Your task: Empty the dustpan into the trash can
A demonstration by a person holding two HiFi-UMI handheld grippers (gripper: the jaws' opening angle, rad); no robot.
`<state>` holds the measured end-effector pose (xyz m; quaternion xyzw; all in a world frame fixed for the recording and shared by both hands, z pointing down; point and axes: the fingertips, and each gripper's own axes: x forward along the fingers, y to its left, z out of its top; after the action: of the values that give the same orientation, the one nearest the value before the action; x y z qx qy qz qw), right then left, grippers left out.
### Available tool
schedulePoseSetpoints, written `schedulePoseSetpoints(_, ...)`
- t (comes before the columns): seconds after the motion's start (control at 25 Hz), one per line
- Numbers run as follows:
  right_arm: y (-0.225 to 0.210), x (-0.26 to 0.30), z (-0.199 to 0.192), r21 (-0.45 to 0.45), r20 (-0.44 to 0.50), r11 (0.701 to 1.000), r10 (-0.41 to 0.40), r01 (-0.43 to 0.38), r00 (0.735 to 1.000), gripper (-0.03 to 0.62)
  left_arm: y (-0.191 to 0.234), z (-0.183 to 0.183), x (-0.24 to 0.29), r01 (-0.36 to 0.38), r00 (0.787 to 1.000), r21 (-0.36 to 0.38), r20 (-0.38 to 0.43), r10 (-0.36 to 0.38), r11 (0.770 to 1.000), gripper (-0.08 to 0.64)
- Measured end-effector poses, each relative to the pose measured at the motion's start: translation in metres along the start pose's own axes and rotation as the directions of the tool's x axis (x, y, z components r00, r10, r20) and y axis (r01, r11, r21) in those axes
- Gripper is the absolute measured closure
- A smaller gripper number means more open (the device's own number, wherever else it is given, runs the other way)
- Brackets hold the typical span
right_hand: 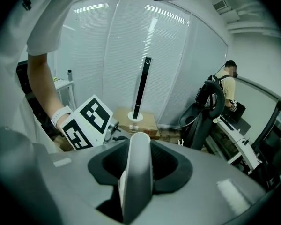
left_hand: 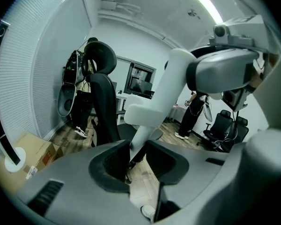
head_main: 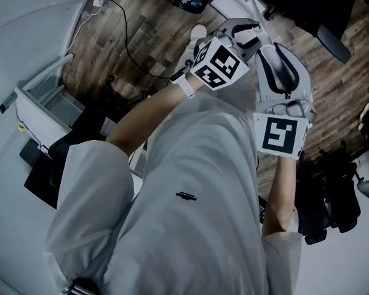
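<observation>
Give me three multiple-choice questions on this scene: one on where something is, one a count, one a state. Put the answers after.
1. In the right gripper view, the tall black pole is where, relative to the cardboard box?
A) standing on top of it
B) lying on the floor beside it
C) leaning inside it

2. How many marker cubes show in the head view?
A) one
B) two
C) four

3. How do the right tool and the white handle stand?
A) the handle is gripped between the jaws
B) the handle lies on the floor, away from the tool
C) the handle rests on top of the tool

Answers:
1 A: the pole's round white base sits on the box top.
2 B: a second cube is at the right, and no others.
3 A: the handle fills the gap between the jaws.
</observation>
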<state>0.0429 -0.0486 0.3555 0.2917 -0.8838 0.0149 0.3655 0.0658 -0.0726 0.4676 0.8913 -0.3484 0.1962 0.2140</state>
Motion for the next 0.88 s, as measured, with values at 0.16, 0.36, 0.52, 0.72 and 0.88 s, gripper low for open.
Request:
schedulePoseSetpoints(0.16,0.000,0.000,-0.019,0.019,-0.015,1.000,0.016,-0.016,1.000,0.451,-0.015,-0.020,0.007,0.068,0.993,0.021,-0.095,-0.065,0.997,0.449)
schedulePoseSetpoints(0.36,0.006,-0.003,-0.040,0.076,-0.022,0.996,0.040,-0.038,0.999,0.451,-0.036,-0.045,0.001,0.125,0.978,0.063,-0.176,-0.112,0.990,0.449)
schedulePoseSetpoints(0.52,0.011,-0.009,-0.052,0.103,-0.035,0.993,0.054,-0.050,0.998,0.451,-0.046,-0.054,-0.009,0.141,0.971,0.076,-0.203,-0.124,0.987,0.451)
schedulePoseSetpoints(0.72,0.015,-0.021,-0.072,0.139,-0.052,0.989,0.065,-0.058,0.997,0.451,-0.050,-0.059,-0.029,0.132,0.968,0.071,-0.226,-0.113,0.989,0.457)
schedulePoseSetpoints(0.88,0.021,-0.028,-0.085,0.125,-0.071,0.990,0.081,-0.072,0.994,0.449,-0.052,-0.055,-0.047,0.112,0.968,0.052,-0.231,-0.097,0.992,0.475)
